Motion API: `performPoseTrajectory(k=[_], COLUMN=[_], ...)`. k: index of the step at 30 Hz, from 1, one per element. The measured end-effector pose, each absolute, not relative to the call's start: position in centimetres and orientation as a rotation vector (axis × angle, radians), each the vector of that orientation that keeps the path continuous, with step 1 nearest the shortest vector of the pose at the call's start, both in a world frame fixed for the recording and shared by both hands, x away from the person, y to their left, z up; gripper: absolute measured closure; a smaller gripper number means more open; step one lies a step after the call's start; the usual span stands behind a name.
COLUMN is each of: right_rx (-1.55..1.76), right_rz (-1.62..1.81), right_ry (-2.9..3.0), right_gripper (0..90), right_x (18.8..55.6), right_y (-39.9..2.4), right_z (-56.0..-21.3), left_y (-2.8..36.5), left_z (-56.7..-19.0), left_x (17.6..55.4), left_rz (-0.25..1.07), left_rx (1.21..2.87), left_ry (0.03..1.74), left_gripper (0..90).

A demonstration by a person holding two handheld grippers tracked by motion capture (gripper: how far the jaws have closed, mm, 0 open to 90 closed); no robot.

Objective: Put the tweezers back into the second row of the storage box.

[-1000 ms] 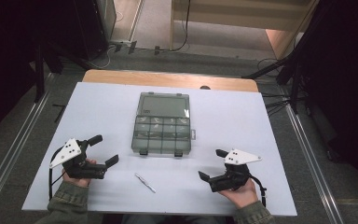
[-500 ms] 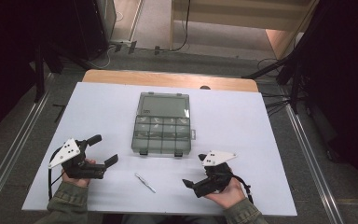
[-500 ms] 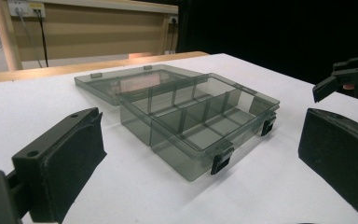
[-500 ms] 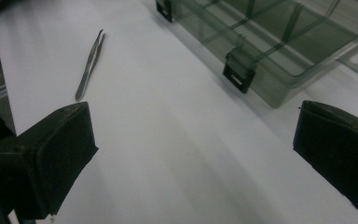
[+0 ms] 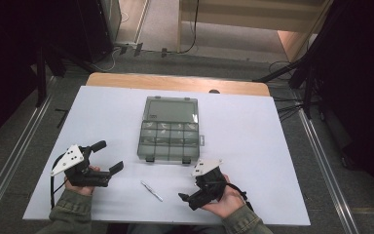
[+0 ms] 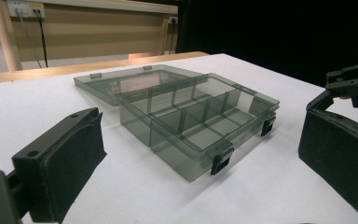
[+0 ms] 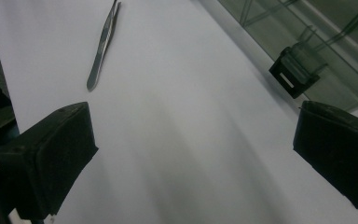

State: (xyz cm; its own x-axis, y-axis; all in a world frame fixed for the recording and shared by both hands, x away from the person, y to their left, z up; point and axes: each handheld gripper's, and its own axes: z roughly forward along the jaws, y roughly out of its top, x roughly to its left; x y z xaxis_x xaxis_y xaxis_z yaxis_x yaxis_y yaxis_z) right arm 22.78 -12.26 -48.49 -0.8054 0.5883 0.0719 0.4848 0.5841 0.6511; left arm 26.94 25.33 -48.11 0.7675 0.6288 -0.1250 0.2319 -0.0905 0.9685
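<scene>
Left gripper (image 5: 106,155): held in the person's left hand (image 5: 80,183), left of the compartment box (image 5: 170,136) and well apart from it. Jaws stand wide apart with nothing between them; the matte black pads (image 6: 70,163) are blocky and faintly grainy. A grey three-cornered plate sits on top.

Tweezers (image 5: 152,190): slim, bright metal, tapering to a fine tip, lying flat on the white table (image 5: 272,146) just in front of the box's near edge, between the two grippers.

Compartment box: smoky translucent plastic, rectangular, lid folded open flat behind it. Thin walls divide the tray into rows of cells; I see nothing in the cells. Two black latches (image 6: 221,161) hang on the near wall.

Right gripper (image 5: 195,191): held in the person's right hand (image 5: 226,202), in front of the box's near right corner, pointing toward the tweezers. Jaws spread wide, nothing between them, above the bare table surface.
</scene>
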Motion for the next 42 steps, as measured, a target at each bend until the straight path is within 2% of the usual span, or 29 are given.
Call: performPoseTrajectory(k=[31,42], right_rx=[0.805,0.786], right_rz=[0.767,0.593], right_ry=[2.861,2.930], right_gripper=[0.0,1.7], right_x=[24.5,25.0], right_y=[-4.6,-0.6], right_z=[-48.1,-48.4], left_y=[25.2,25.2], left_z=[-48.1,-48.2], left_x=[26.9,27.0], left_rz=[0.366,0.363], left_rx=[1.660,1.661], left_ry=[0.689,0.692], left_gripper=[0.0,0.0])
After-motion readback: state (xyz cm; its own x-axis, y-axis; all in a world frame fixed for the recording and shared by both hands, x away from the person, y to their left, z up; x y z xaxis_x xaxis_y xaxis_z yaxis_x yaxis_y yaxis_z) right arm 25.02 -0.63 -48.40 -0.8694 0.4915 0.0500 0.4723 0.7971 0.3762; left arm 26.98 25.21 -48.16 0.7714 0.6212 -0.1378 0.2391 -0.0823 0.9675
